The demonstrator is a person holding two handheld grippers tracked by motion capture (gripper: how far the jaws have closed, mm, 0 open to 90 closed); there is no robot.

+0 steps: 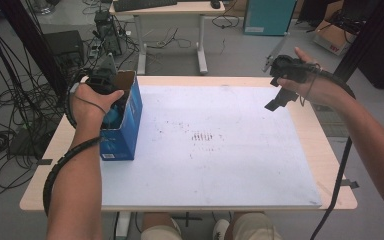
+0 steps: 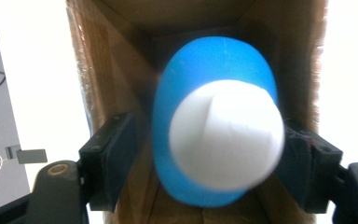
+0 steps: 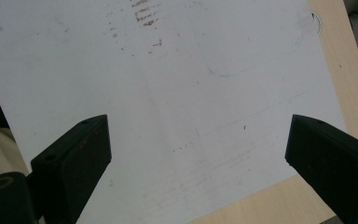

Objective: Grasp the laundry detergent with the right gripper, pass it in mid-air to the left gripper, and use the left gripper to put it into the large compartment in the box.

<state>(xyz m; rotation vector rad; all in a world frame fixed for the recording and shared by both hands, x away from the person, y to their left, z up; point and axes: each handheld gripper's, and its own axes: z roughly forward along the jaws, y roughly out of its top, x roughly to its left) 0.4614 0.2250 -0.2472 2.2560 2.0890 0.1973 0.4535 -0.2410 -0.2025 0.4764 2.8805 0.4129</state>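
Blue box (image 1: 130,117), brown inside; blurred, seemingly blue-and-white ball (image 2: 219,126).

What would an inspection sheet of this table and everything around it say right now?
Surface: white sheet with faint brown marks, on a wooden table.
Job's things: blue-and-white rounded object inside an open blue box.
Clutter: nothing seen.
Grippers: left gripper over the box, jaws apart beside the object, a gap showing on one side; right gripper open above the sheet.
Cables: one trails along each forearm.
Surroundings: a second desk, loose floor cables.
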